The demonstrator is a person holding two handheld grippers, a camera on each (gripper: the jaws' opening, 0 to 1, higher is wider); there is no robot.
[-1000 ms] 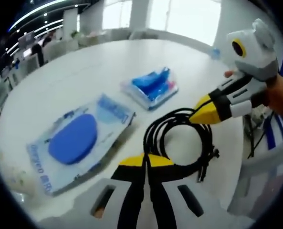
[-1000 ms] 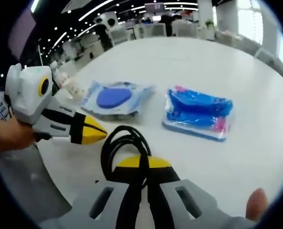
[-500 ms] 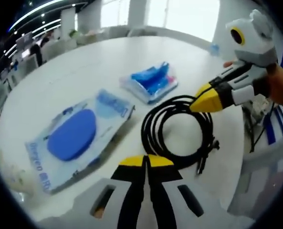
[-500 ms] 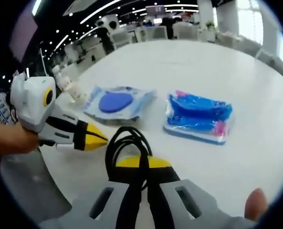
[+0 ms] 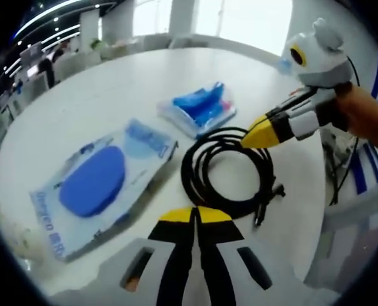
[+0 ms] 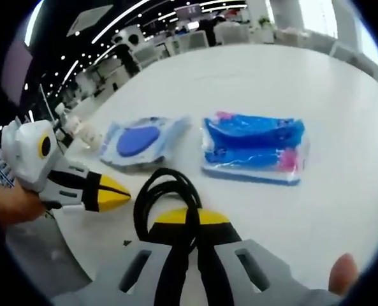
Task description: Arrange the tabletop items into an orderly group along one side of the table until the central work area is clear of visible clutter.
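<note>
A coiled black cable point(image 5: 190, 172) lies near the front edge of the round white table point(image 5: 112, 89). My right gripper point(image 5: 249, 139) comes in from the right, its yellow tips shut on the coil's far strand. In the right gripper view the cable loop point(image 6: 169, 175) runs into that gripper point(image 6: 189, 218). My left gripper point(image 5: 195, 215) is shut with nothing in it, just short of the coil; it also appears at the left point(image 6: 115, 191). A blue pad in a clear wrapper point(image 5: 93, 185) point(image 6: 138, 140) lies left of the cable. A blue packet point(image 5: 198, 109) point(image 6: 252, 146) lies beyond it.
A hand point(image 5: 361, 118) holds the right gripper over the table's right edge. Crumpled clear plastic point(image 6: 80, 127) sits by the rim near the pad wrapper. Beyond the table, office desks and chairs point(image 6: 195, 38) stand under ceiling lights. The far half of the table is bare.
The right gripper has moved left and farther onto the table, and the cable coil has shifted left with it. The pad wrapper and the blue packet have stayed put.
</note>
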